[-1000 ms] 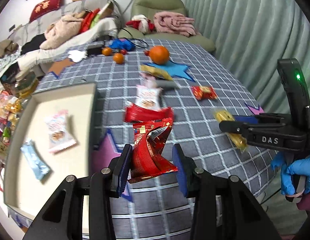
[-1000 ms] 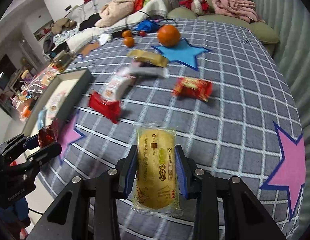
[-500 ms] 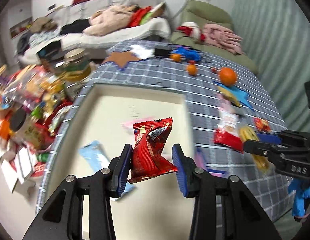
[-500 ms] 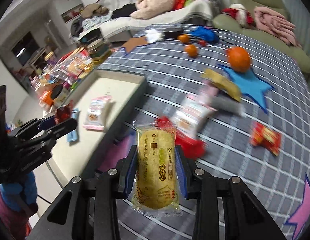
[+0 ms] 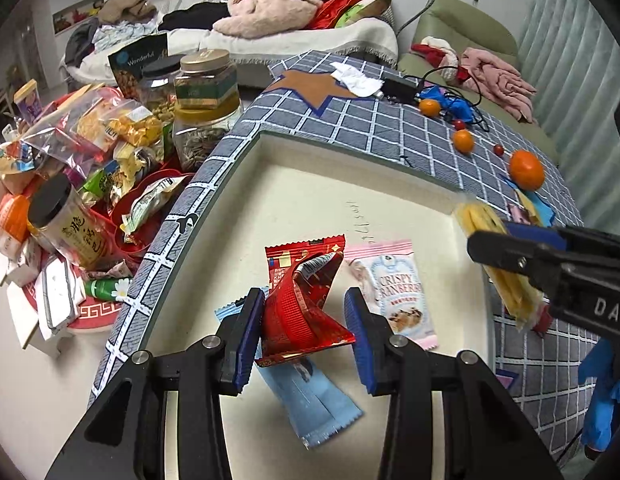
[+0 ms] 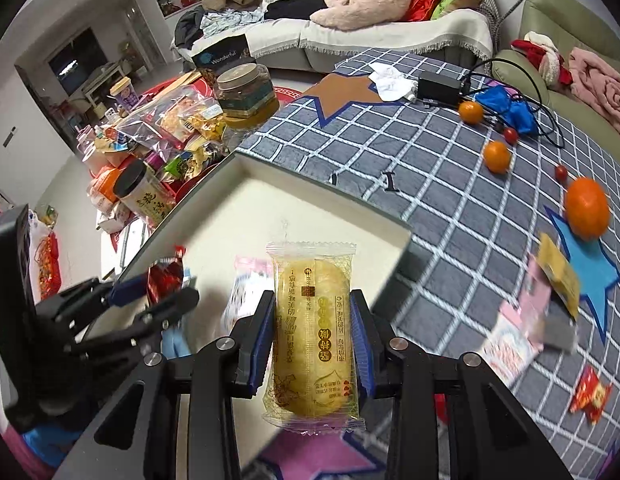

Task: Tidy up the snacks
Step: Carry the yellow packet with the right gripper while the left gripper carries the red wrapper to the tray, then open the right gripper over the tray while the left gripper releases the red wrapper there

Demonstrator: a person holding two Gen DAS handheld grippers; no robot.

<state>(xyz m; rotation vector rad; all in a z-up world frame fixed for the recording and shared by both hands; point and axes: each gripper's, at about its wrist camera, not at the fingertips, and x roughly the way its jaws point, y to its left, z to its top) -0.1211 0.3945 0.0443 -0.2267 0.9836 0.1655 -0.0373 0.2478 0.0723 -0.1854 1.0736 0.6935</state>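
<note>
A grey sofa [image 6: 389, 36] stands at the back, heaped with a pink fluffy garment [image 6: 369, 0], a red cushion [image 6: 425, 0] and dark clothes [image 6: 286, 8]. Beside it, an olive-green armchair [image 6: 565, 12] carries a crumpled pink blanket [image 6: 597, 84]. The grey checked tablecloth [image 6: 429, 168] bears a brown star patch [image 6: 341, 92] and a blue star patch [image 6: 589, 272]. On the cloth lie a crumpled white tissue [image 6: 391, 80], a black power adapter [image 6: 437, 88] with black cable, a bunched blue cloth [image 6: 505, 108], three oranges, the largest [image 6: 587, 212] on the blue star, and two small red round fruits [image 6: 509, 135]. Pale green curtains [image 5: 569, 52] hang to the right in the left wrist view.
</note>
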